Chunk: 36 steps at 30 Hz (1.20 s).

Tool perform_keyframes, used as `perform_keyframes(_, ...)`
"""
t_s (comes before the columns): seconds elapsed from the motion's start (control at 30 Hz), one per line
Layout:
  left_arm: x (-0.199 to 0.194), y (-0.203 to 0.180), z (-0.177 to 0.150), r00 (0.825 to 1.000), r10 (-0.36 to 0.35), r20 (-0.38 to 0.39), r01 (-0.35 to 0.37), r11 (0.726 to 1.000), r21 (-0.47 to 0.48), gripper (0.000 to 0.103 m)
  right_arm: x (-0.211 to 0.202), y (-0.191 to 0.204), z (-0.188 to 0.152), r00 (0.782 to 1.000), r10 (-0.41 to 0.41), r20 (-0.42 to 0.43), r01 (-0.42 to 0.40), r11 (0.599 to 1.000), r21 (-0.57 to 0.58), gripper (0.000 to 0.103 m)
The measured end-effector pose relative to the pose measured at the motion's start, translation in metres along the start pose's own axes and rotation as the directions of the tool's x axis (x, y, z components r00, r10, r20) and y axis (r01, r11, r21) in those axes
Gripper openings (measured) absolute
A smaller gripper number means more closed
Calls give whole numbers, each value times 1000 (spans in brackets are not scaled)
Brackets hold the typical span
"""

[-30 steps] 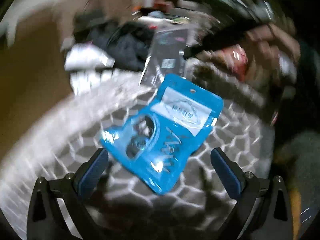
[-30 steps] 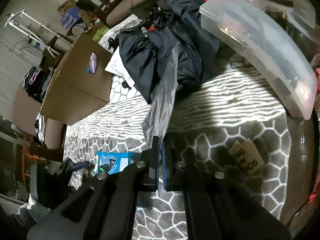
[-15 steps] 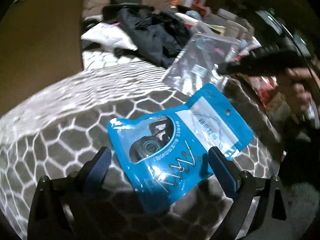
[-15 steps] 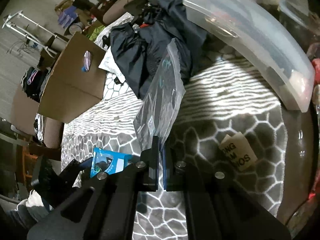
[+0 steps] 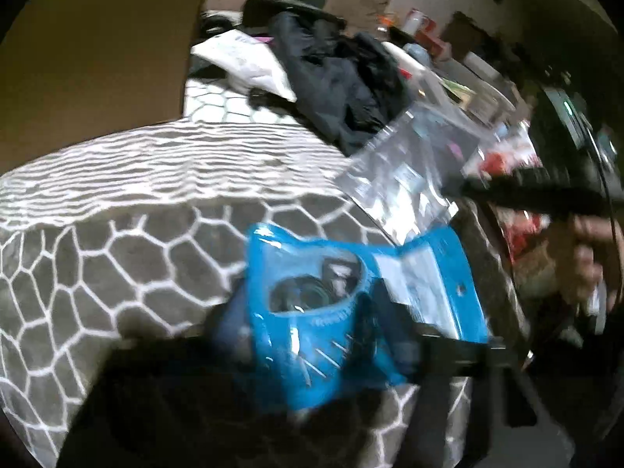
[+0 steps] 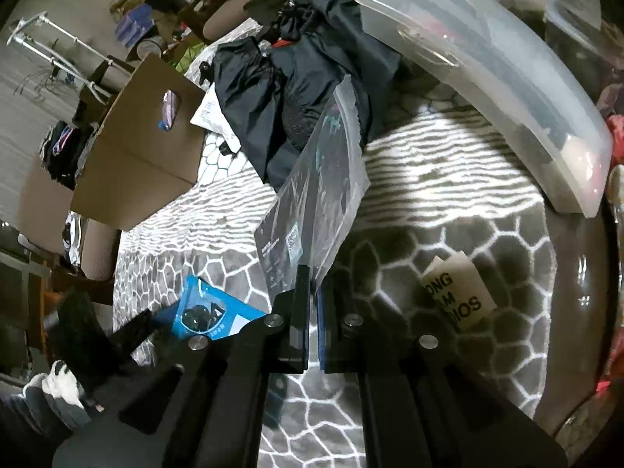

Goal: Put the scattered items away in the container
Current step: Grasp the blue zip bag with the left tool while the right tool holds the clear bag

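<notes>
A blue plastic pouch (image 5: 351, 312) with a clear window lies on the grey patterned tablecloth (image 5: 117, 265). My left gripper (image 5: 312, 335) has its blurred fingers closed in on the pouch's lower part; it also shows in the right wrist view (image 6: 210, 314). My right gripper (image 6: 312, 288) is shut on a clear plastic bag (image 6: 319, 195) and holds it above the table; the bag shows in the left wrist view (image 5: 405, 171). A brown cardboard box (image 6: 136, 148) stands at the left.
A dark jacket (image 6: 296, 74) lies at the back. A long translucent plastic bin (image 6: 487, 70) lies at the right. A tan printed card (image 6: 460, 292) lies near my right gripper. A white paper packet (image 5: 245, 58) lies beside the jacket.
My left gripper has moved forward over the blue pouch and closed its fingers on it. The right gripper has kept the clear bag, which has turned more face-on.
</notes>
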State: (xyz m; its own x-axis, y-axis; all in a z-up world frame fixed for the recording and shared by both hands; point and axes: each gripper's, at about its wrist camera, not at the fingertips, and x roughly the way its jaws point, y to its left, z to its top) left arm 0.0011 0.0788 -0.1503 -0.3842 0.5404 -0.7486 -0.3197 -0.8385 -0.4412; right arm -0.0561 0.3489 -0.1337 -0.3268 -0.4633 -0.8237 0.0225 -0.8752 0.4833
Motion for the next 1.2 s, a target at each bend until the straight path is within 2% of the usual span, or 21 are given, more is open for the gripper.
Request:
perform_keyframes(0.1, 2, 7, 10, 999, -42, -16, 41, 998, -54, 19, -4, -6, -1, 1000, -3, 5, 3, 1000, 11, 4)
perform_keyframes(0.2, 1, 1, 19, 1000, -15, -28, 15, 1000, -6, 14, -9, -8, 1, 1000, 1, 21, -1, 1000, 15, 4)
perform_keyframes(0.27, 0, -12, 9, 1000, 9, -12, -8, 996, 87, 16, -10, -8, 1, 1000, 0, 25, 0, 1000, 12, 4)
perform_keyframes(0.33, -1, -30, -8, 999, 32, 15, -35, 979, 202, 38, -10, -9, 2, 1000, -3, 23, 2, 1000, 10, 4)
perform_keyframes(0.37, -2, -39, -17, 999, 43, 30, -49, 965, 259, 67, -9, -9, 2, 1000, -5, 19, 5, 1000, 7, 4)
perform_keyframes(0.4, -2, -48, -25, 998, 52, 45, -64, 947, 314, 85, -9, -9, 2, 1000, -8, 17, 8, 1000, 7, 4)
perform_keyframes(0.43, -2, -56, -33, 996, 60, 61, -79, 927, 368, 87, -8, -10, 2, 1000, -8, 17, 8, 1000, 8, 4)
perform_keyframes(0.53, -4, -83, -59, 991, 80, 111, -126, 845, 520, 88, -7, -11, 2, 1000, -5, 16, 5, 1000, 13, 4)
perform_keyframes(0.67, -6, -118, -93, 979, 91, 181, -192, 695, 693, 88, -5, -11, 2, 1000, -4, 12, 4, 1000, 14, 4)
perform_keyframes(0.7, -5, -124, -97, 977, 93, 189, -202, 670, 714, 88, -5, -10, 2, 1000, -2, 13, 2, 1000, 12, 4)
perform_keyframes(0.97, 15, -131, -79, 979, 126, 161, -203, 678, 706, 88, -6, -13, 0, 1000, 8, 14, -8, 1000, 10, 4)
perform_keyframes(1.03, 20, -132, -75, 979, 134, 153, -204, 680, 704, 78, -6, -16, -1, 1000, 2, 14, -2, 1000, 17, 4)
perform_keyframes(1.07, 22, -133, -73, 979, 139, 150, -204, 681, 703, 61, -6, -18, -1, 1000, -1, 15, 1, 1000, 21, 4)
perform_keyframes(1.1, 25, -134, -70, 979, 143, 146, -204, 682, 702, 40, -6, -19, -2, 1000, -4, 15, 4, 1000, 24, 4)
perform_keyframes(1.13, 27, -135, -68, 979, 147, 142, -204, 683, 701, 30, -7, -19, -1, 1000, -8, 18, 8, 1000, 19, 4)
perform_keyframes(1.17, 30, -136, -66, 979, 151, 139, -205, 684, 700, 11, -8, -19, -1, 1000, -12, 22, 12, 1000, 12, 4)
perform_keyframes(1.2, 32, -137, -64, 979, 155, 135, -205, 685, 699, 6, -9, -19, -1, 1000, -16, 27, 16, 1000, 6, 4)
